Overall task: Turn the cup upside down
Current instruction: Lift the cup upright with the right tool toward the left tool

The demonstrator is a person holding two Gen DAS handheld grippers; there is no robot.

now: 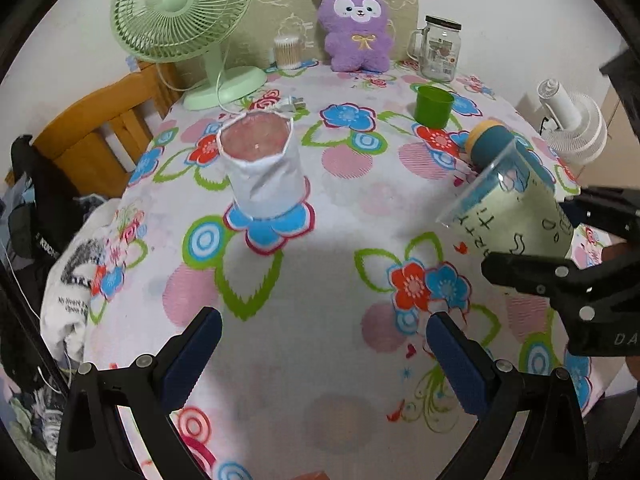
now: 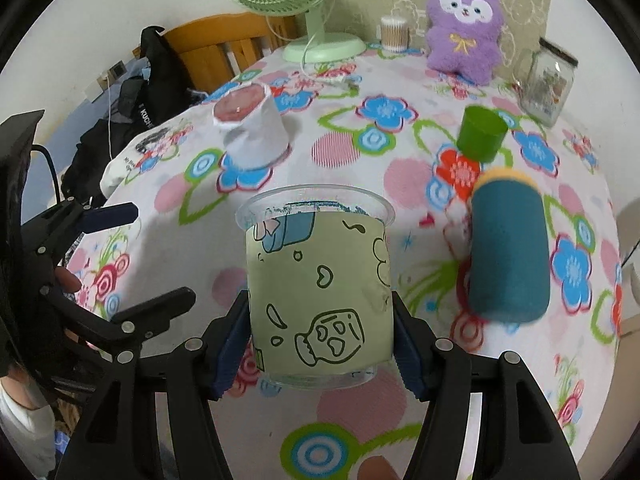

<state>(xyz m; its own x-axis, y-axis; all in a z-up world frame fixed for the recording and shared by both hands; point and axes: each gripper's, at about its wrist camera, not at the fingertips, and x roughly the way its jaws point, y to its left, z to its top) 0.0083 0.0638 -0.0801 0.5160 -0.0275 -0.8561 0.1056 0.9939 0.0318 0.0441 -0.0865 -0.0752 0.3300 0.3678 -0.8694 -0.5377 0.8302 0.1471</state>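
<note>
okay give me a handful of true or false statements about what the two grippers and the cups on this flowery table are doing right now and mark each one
1. The right hand-held gripper is clamped on the pale green printed cup. True.
2. The left hand-held gripper holds the small green cup. False: its jaws are open and empty; that cup stands far back on the table.
3. The printed cup rests on the table. False: it is held in the air, tilted.
4. The purple plush toy sits at the far edge. True.
5. The teal cylinder lies left of the printed cup. False: to its right.
</note>
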